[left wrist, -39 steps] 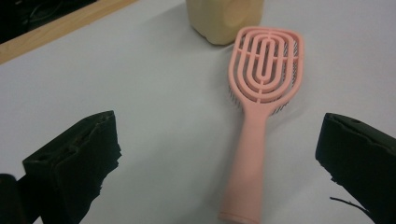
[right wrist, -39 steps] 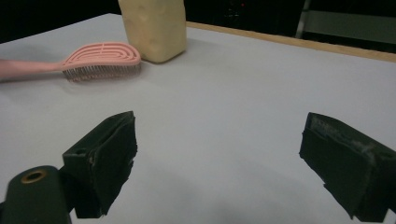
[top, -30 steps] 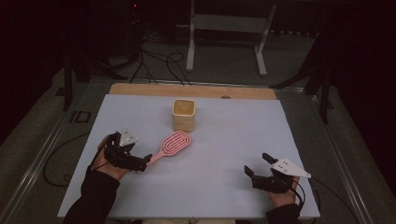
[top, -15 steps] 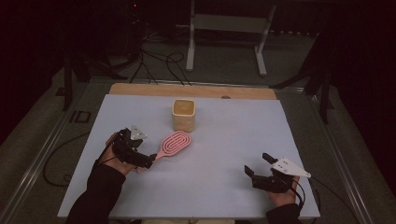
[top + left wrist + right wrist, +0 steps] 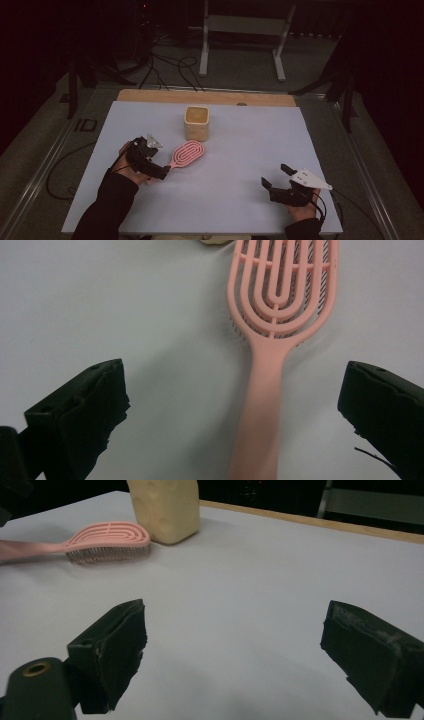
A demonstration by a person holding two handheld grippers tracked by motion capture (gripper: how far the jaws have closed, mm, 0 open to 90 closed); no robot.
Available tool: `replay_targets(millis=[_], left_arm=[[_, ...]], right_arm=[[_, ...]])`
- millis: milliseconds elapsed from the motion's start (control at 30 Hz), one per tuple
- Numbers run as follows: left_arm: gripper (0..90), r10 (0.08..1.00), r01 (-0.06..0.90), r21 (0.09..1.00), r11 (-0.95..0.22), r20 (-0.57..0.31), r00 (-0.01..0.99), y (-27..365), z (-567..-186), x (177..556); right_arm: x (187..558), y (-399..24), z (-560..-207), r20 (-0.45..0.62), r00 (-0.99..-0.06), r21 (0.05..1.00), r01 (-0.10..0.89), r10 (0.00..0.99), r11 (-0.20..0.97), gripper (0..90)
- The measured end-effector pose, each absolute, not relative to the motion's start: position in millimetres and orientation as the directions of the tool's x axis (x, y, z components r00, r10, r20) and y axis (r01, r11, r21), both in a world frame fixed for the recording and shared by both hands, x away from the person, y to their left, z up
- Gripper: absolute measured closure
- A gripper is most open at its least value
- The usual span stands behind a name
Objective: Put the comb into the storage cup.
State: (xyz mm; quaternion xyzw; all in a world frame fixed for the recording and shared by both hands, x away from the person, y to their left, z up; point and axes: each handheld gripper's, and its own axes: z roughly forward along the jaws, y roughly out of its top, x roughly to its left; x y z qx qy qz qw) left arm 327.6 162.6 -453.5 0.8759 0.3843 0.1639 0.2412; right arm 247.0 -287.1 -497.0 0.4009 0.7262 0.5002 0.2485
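Item 1, left gripper (image 5: 161,171): held low over the worktop (image 5: 240,220) toward its left edge, about midway between near and far edges; jaws spread wide, nothing between the pads, and in the left gripper view the brush handle runs up the gap between them, touching neither. Item 2, pink hairbrush (image 5: 186,154): lies flat, left of centre, bristles down, handle (image 5: 257,415) pointing toward the left gripper, oval vented head pointing toward the far edge and ending near the cream holder. Handling, as judged: light, moulded plastic, stiff in handle and frame; the open slotted head and fine bristles give a poor, springy purchase, and the smooth handle may slide under a slack pinch. Best hold is across the straight handle, somewhat below the neck, jaws closing on its two narrow sides; the brush sits low, so the pads must come almost to the surface. Item 3, cream holder (image 5: 196,123): squarish, open-topped, upright, just beyond the brush head toward the far edge, near centre; whether it touches the head cannot be told. Item 4, right gripper (image 5: 278,181): near the right end of the near edge, well apart from the brush, jaws likewise wide apart and empty.
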Motion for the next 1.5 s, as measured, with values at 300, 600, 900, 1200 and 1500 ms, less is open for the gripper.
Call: replay_targets(millis=[300,600,900,1200,1500], left_arm=[[0.5,0.740,0.605,0.511,-0.610,0.096,0.665,155.7,-460.3,334.5],[0.5,0.737,0.615,0.486,-0.621,0.097,0.669,150.3,-465.2,339.7],[0.6,0.731,0.624,0.448,-0.640,0.104,0.674,144.6,-471.8,345.6],[0.9,0.727,0.635,0.416,-0.650,0.101,0.679,140.2,-476.5,350.3],[1.3,0.723,0.651,0.392,-0.650,0.056,0.688,137.1,-480.9,353.8]], right_arm=[[247.4,-286.9,-497.1,0.040,-0.555,0.925,0.335,0.831,0.179,10.8],[247.8,-286.5,-497.6,0.039,-0.557,0.924,0.336,0.830,0.182,10.9],[248.0,-286.3,-497.7,0.037,-0.556,0.923,0.338,0.830,0.185,10.9],[248.0,-286.4,-497.6,0.034,-0.555,0.922,0.338,0.831,0.188,10.9],[248.3,-286.0,-497.9,0.031,-0.554,0.921,0.339,0.832,0.192,11.0]])
